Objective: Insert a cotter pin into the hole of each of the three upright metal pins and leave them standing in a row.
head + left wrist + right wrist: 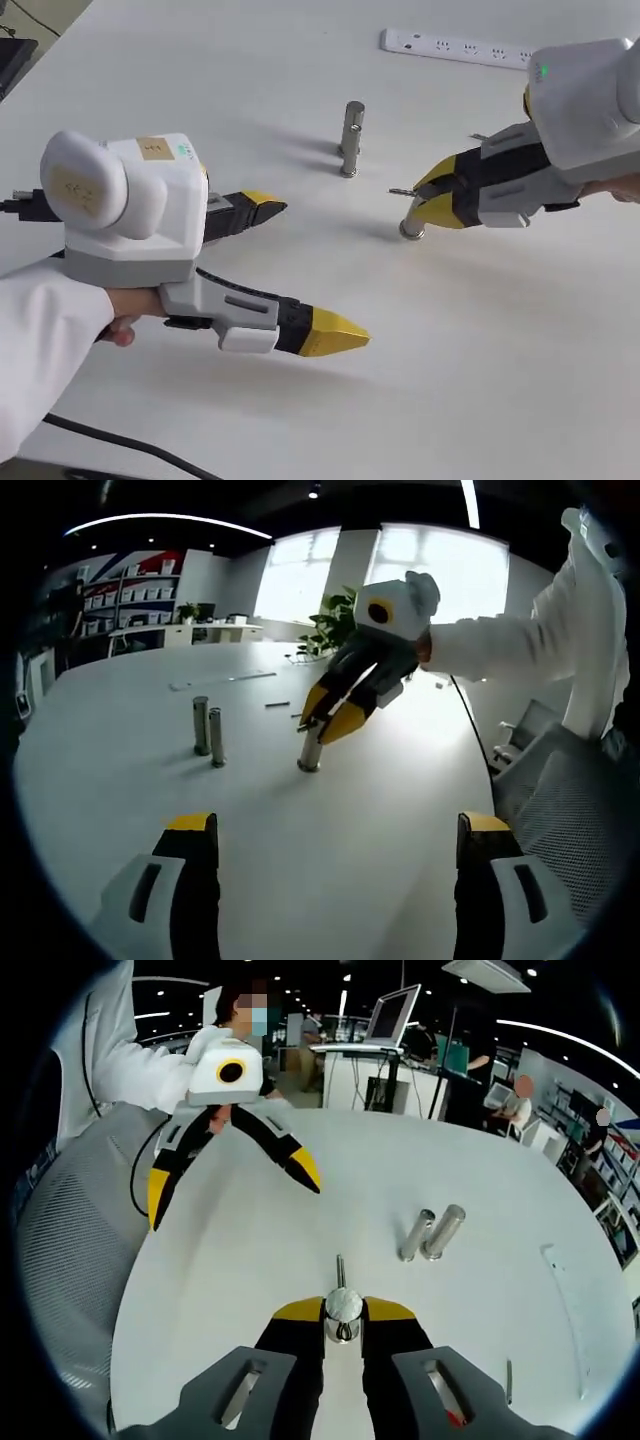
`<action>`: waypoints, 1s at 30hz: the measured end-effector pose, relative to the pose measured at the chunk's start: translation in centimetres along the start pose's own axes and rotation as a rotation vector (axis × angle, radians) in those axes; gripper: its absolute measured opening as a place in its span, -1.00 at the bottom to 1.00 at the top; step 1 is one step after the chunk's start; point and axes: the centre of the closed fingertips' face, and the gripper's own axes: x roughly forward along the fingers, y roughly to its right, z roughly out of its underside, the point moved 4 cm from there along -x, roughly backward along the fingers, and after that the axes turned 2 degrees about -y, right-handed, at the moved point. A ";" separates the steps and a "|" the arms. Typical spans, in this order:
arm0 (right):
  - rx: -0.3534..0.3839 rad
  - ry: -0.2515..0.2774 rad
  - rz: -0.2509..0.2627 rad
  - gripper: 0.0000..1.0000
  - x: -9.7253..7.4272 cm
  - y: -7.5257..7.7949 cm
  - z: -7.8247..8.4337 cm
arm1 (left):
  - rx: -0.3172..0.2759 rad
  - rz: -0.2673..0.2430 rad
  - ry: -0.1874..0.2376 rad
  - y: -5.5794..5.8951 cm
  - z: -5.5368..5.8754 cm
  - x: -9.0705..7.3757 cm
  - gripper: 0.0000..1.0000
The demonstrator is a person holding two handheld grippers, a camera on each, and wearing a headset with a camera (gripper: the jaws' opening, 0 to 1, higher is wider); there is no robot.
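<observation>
1. the left tongs (305, 270) are spread wide and hold nothing. their yellow tips hang above bare white surface (300, 420).
2. the right tongs (435, 195) are closed around the top of one upright metal pin (411, 228), a yellow tip on each side of its round head. this pin's base stands on the surface.
3. a thin cotter pin (400, 191) sticks out past the tips of the right tongs, at the level of the pin's head. i cannot tell whether the pads also press on it.
4. two more metal pins (351, 138) stand upright side by side, nearly touching. they lie beyond the left tongs and just to the far side of the right tongs' tips.
5. a white power strip (455, 47) lies well beyond the right tongs, at the far edge.
6. a tan sticker (152, 148) sits on top of the left tongs' white housing; its writing is too small to read.
7. a small green light (543, 72) glows on the right tongs' housing.
</observation>
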 end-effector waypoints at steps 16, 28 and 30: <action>0.016 0.013 -0.022 -0.83 0.4 0.6 0.0 | -0.007 0.004 -0.014 0.1 0.1 0.1 0.99; 0.011 0.039 0.003 -0.57 0.5 0.5 -0.4 | -0.013 -0.004 -0.008 0.2 -0.1 0.1 0.99; 0.016 0.047 0.010 -0.54 0.2 0.4 -0.7 | -0.014 -0.007 -0.010 0.2 0.0 0.0 0.99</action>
